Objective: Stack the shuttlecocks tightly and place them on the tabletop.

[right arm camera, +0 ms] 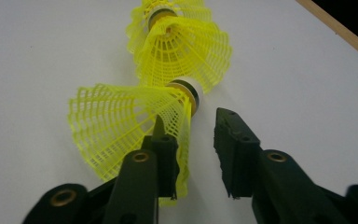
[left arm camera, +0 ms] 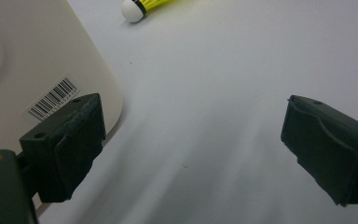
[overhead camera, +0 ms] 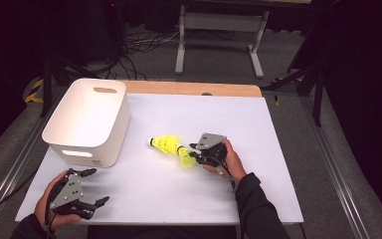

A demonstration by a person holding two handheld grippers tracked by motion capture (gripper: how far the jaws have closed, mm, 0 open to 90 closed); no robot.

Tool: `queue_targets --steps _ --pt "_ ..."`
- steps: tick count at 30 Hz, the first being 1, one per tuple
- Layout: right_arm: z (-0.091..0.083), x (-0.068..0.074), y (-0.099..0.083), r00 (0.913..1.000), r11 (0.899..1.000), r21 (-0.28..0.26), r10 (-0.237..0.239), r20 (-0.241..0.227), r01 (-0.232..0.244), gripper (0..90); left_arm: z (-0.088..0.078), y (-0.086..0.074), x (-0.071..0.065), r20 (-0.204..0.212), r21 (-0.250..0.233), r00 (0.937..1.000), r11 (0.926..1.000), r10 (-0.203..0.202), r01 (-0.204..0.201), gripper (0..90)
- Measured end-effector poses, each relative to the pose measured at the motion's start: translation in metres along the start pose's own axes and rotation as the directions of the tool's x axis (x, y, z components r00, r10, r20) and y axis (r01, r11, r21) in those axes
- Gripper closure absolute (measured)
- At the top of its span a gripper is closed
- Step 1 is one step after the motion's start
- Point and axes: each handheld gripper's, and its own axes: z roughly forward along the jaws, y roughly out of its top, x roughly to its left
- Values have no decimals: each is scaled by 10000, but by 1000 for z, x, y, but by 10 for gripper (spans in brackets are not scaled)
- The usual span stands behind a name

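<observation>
A person works two hand-held tools over a white surface, with three yellow shuttlecocks lying in a loose cluster near its centre. The right tool sits at the cluster's 3 o'clock side, its jaws parted a narrow way and pressing on nothing. In the right gripper view, the nearest shuttlecock lies on its side just ahead of the right tool, its mesh skirt draped against the inner face of one jaw and its white cork tip pointing into the gap; the other jaw stands clear of it. A second shuttlecock lies touching the first at its 12 o'clock, and a third lies beyond. The left tool rests near the surface's 7 o'clock corner, jaws spread wide with bare surface between them. A white plastic bin stands at 10 o'clock, just beside the left tool; a barcode label shows on its wall.
</observation>
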Motion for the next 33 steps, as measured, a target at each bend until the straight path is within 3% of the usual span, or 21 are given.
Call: queue_targets --steps 6,12,19,24,27,33 --pt "-15 1 -1 9978 9986 -141 506 435 -500 598 0 0 0 4 -29 10000 10000 -28 28 71" --pt "-33 8 1 9973 9971 -469 621 393 -602 539 -1 0 0 1 -26 10000 10000 -27 27 71" --pt "-43 15 0 9932 9953 -393 907 730 -880 491 -3 1 0 -68 -67 9999 9999 87 -87 71" --pt "-55 33 4 9964 9965 -664 553 638 -510 497 -3 1 0 -26 -86 10000 9999 62 -63 70" --pt "-54 43 4 9977 9971 -505 587 352 -569 491 -3 1 -1 -14 -57 10000 10000 72 -72 70" --pt "-37 53 4 9979 9982 35 603 222 -604 434 -2 1 -1 24 -14 10000 10000 74 -74 70"
